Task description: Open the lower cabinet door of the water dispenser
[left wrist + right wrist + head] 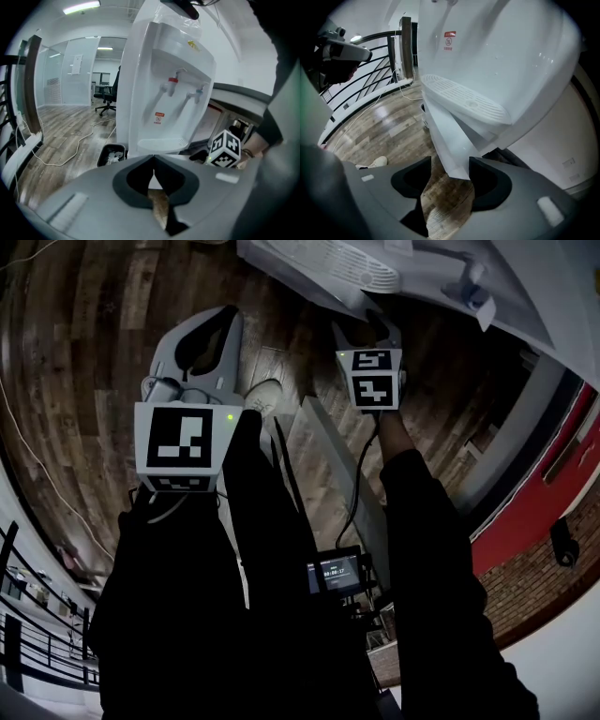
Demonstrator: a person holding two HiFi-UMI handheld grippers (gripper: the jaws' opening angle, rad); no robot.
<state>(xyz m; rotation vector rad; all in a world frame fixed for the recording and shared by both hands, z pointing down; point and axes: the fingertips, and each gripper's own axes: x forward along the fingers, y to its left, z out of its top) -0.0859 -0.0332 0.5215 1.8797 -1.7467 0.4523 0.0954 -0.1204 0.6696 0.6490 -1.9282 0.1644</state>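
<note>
Lower cabinet door (447, 140) hangs ajar. My right gripper (449, 164) straddles its edge, jaws released. My left gripper (153, 160) is clenched on nothing. Full opening remains.

Water dispenser (159, 70) far centre; drip tray (464, 101) on its front, lower cabinet door (450, 145) below it, swung out, corner betw. right gripper (449, 165) jaws. Left gripper (153, 161) left of door. Floor container (111, 154) just left of dispenser; office chair (108, 91) far behind.
</note>
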